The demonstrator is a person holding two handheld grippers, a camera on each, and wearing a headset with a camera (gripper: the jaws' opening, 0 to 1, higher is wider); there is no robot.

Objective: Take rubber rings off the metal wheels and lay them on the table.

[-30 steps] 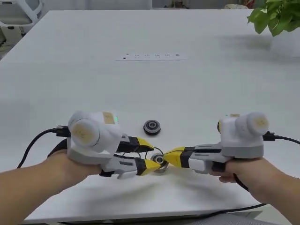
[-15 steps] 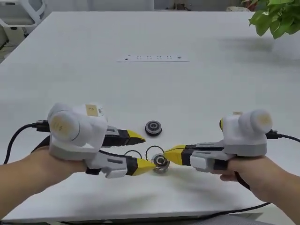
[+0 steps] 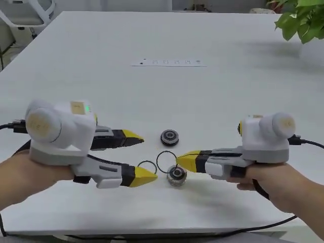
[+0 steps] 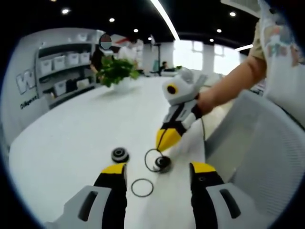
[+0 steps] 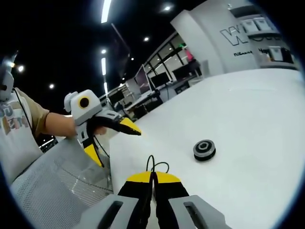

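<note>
Found the left gripper (image 3: 143, 156) with jaws spread wide and nothing between them, tips poised low over the white table (image 3: 101, 76) near its front edge. Found the right gripper (image 3: 180, 161) with jaws pressed together on a thin black rubber ring (image 3: 158, 158); confirmed in the right gripper view, with the loop running out from between the closed yellow tips. Noted this pinched ring standing upright, lower arc against a metal wheel (image 3: 176, 174) lying flat on the table just below the right tips. Unable to tell whether seated on the wheel's rim there or merely touching it. Recorded a second ring (image 3: 147, 162) lying flat and loose on the table, between the left jaws' tips and just beside the pinched ring, clear of both wheels. Recorded a second wheel (image 3: 169, 136) further back on the table, near the upper left jaw tip, apart from both grippers. Logged a socket strip (image 3: 169, 63) at mid-table and a potted plant (image 3: 301, 20) at the far right corner.
</note>
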